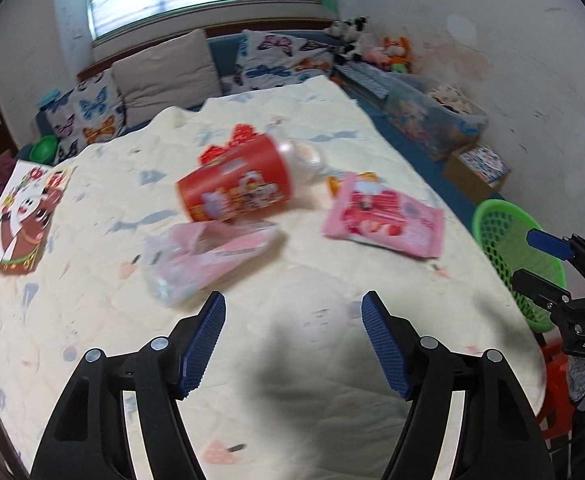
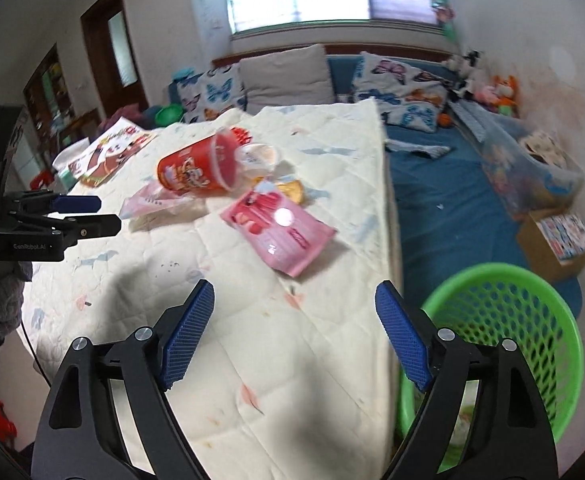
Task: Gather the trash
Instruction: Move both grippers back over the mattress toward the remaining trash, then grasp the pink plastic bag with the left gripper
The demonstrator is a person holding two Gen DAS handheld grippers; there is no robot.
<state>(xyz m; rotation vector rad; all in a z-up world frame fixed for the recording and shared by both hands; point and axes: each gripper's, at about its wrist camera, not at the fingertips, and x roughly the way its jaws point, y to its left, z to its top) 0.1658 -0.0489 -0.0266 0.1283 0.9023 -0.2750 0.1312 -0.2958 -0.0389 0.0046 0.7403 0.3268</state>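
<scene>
Only the right wrist view looks down into the green mesh basket (image 2: 504,336), a round plastic bin standing on the floor just beside the quilted cream bedspread (image 2: 276,360); the left wrist view catches just its rim. On the bedspread lie a red cylindrical snack cup (image 1: 234,180) on its side, a crumpled translucent pink bag (image 1: 204,256) touching it, and a flat glossy pink wrapper (image 1: 384,220). The left gripper (image 1: 293,344) and right gripper (image 2: 294,336) both hover with ribbed blue fingers apart, holding nothing.
</scene>
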